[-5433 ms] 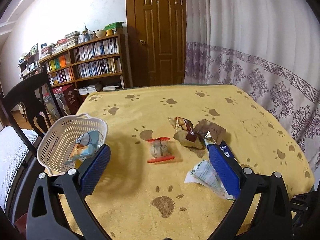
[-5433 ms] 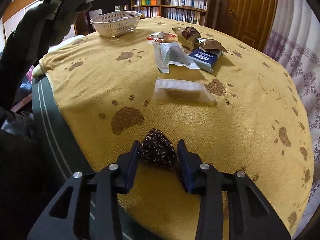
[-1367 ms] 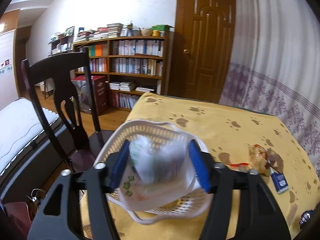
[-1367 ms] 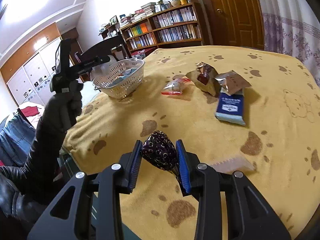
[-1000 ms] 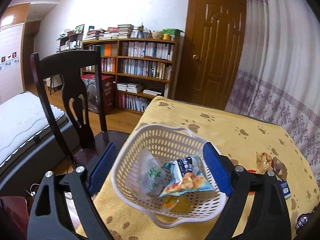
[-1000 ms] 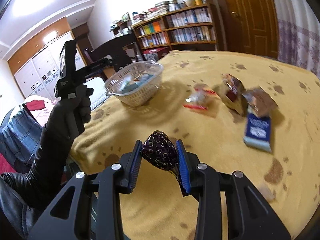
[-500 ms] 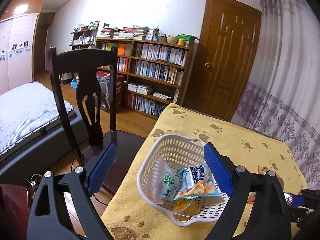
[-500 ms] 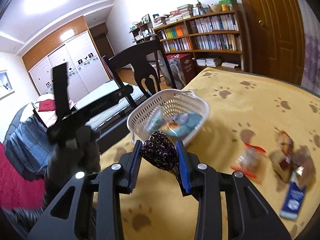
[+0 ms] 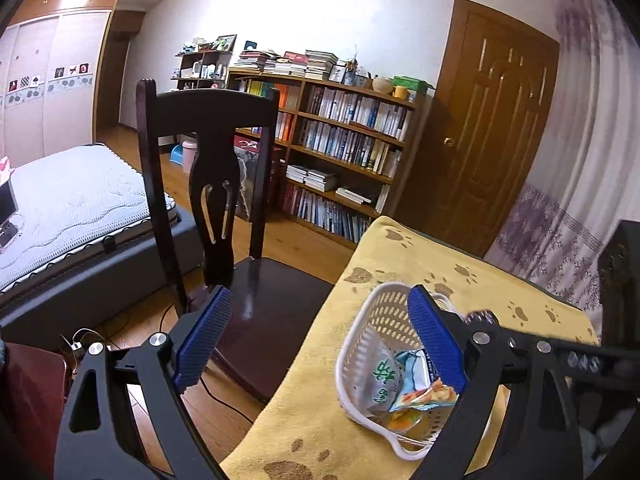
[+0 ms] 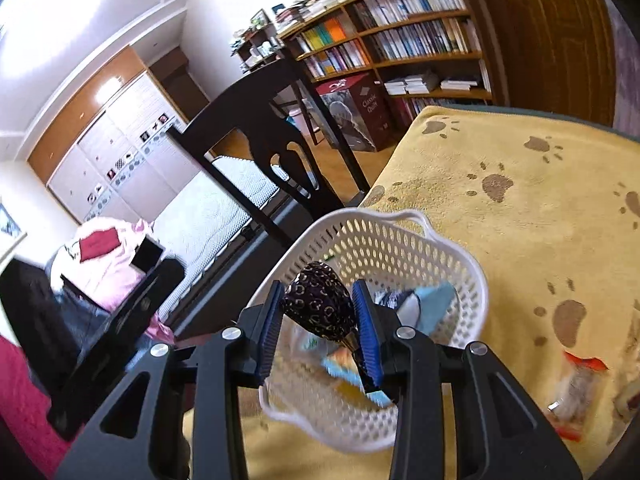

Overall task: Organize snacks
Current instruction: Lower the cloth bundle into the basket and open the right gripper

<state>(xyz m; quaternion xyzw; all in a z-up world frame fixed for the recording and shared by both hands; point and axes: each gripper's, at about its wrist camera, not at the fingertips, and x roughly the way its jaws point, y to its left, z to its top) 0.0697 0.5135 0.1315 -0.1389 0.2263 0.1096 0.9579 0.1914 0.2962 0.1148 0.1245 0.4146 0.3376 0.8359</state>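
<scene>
Bright ceiling glare upper left; fisheye edges bent; right view blurred.

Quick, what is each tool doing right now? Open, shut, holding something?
Left tool: open, holding nothing.
Right tool: shut on the dark patterned snack, above the white basket.

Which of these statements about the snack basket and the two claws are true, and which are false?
1. The right claw grips a dark patterned candy. True.
2. The left claw holds a packet. False: it is open and holds nothing.
3. The white basket contains no snacks. False: packets lie inside.
4. The basket stands on a yellow paw-print cloth. True.
5. The dark wooden chair stands beside the table. True.
</scene>
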